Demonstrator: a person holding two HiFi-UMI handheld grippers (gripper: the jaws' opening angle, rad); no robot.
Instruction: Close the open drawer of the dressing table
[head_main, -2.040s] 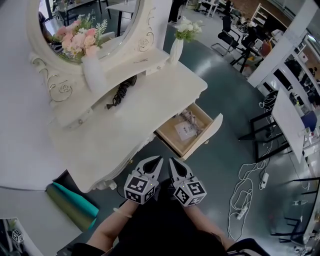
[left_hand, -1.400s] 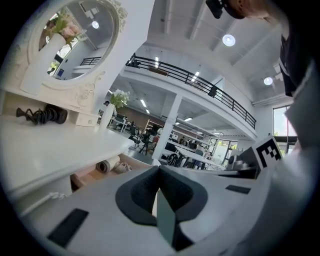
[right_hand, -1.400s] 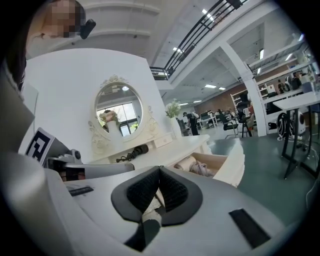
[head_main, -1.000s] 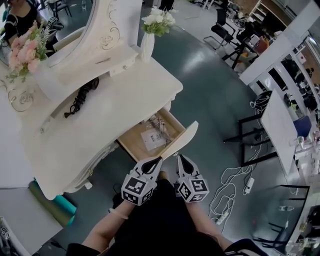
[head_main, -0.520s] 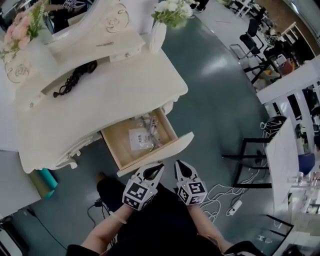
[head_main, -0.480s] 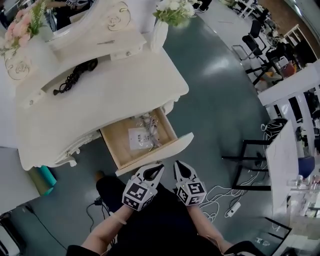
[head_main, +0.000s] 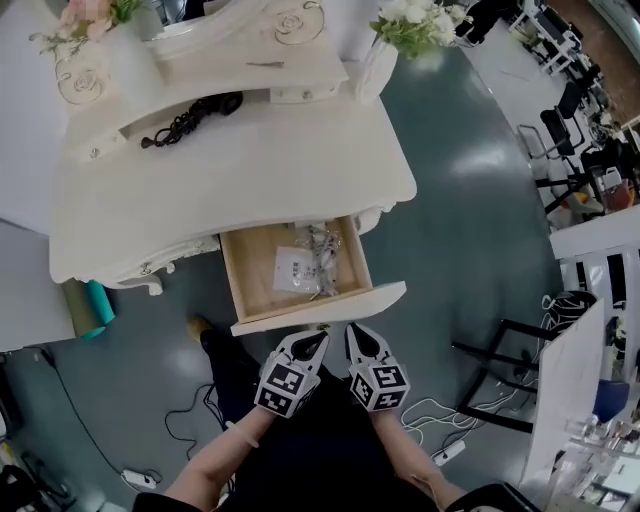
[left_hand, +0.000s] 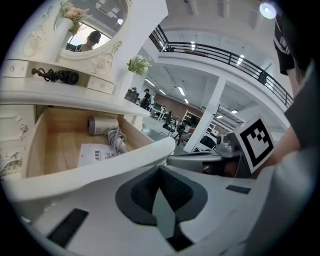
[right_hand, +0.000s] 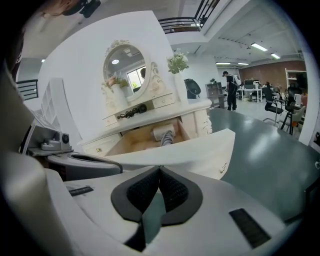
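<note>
We hold the left gripper (head_main: 320, 338) just in front of the drawer front (head_main: 318, 308), near its middle, its jaws pressed tip to tip with nothing between them. The drawer (head_main: 250, 280) stands pulled out from the dressing table (head_main: 230, 170), with a printed sheet (head_main: 293, 273) inside. Just beside the left gripper, the right gripper (head_main: 352, 332) faces the same drawer front, its jaws likewise closed and empty. We cannot tell whether either tip touches the drawer front.
</note>
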